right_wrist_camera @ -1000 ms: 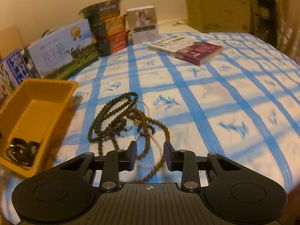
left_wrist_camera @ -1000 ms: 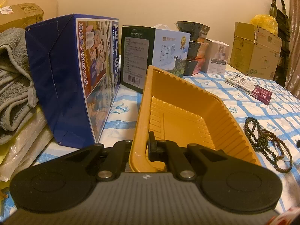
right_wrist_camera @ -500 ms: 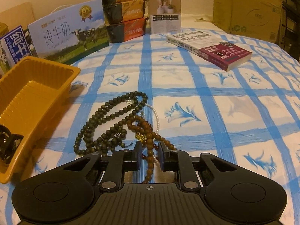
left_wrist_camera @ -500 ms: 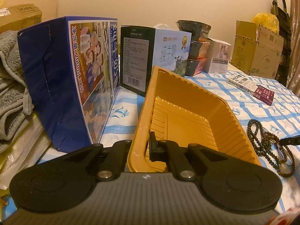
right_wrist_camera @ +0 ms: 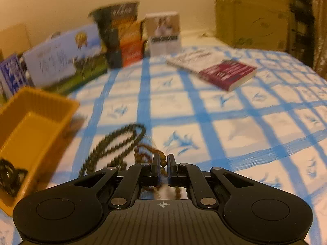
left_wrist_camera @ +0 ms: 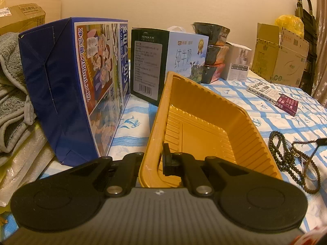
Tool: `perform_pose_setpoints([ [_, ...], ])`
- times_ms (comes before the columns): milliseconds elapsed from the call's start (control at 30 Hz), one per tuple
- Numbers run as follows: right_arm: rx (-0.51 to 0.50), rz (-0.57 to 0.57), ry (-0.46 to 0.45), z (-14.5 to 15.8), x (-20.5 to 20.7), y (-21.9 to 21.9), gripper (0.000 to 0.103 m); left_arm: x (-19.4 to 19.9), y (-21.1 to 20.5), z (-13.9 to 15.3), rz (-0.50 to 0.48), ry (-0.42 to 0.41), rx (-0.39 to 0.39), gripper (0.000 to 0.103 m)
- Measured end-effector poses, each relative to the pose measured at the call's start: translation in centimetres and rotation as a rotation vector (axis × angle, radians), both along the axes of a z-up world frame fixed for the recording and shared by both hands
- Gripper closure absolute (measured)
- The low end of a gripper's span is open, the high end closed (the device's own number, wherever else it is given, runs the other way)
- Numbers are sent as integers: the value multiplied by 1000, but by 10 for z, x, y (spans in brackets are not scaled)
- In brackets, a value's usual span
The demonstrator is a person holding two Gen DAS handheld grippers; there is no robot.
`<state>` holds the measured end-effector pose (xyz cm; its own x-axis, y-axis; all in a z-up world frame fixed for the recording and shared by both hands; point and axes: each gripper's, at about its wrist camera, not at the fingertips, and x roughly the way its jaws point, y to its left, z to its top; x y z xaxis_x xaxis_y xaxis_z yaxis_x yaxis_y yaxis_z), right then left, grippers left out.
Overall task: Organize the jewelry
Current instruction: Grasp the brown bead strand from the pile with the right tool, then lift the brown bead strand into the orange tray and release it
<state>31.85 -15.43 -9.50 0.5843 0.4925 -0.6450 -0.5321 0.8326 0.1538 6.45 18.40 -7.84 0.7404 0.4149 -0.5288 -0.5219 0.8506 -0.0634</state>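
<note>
The right gripper [right_wrist_camera: 162, 164] has just been closing and now pinches a strand of the brown bead necklace [right_wrist_camera: 150, 153], whose beads show between the pads and hang in the gap beneath them. That necklace lies tangled with a dark green bead necklace [right_wrist_camera: 114, 149] on the blue-checked tablecloth [right_wrist_camera: 235, 134], just beside the yellow plastic tray [left_wrist_camera: 204, 122]. The left gripper [left_wrist_camera: 157, 159] is clamped on the tray's near wall, one finger inside and one outside, steadying it. A strung necklace like this looks light and completely limp: it will likely drape and swing from wherever it is pinched, and round beads may roll or slip between flat pads, so a hold across the cord between two beads should be surer than one on a bead's crown. Because the two strands are interlaced, lifting the brown one will probably drag the green one along. In the tray's near corner, the right wrist view shows something dark, too blurred to identify.
</note>
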Motion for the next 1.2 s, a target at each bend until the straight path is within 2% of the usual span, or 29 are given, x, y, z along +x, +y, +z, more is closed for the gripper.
perform_pose_setpoints([
  [333,135,-77,-85,75,-28,-41,97,-2,-1,0,-4,-9,-2,98],
  [700,170,-74,-161,128,-61,-52,97,-3,-1,1,-6,-15,-4,98],
  [933,183,-30,-198,156,-77,-45,97,-2,-3,2,-10,-16,1,98],
  [1200,236,86,-222,187,-98,-17,97,-3,-4,4,-14,-18,1,98],
])
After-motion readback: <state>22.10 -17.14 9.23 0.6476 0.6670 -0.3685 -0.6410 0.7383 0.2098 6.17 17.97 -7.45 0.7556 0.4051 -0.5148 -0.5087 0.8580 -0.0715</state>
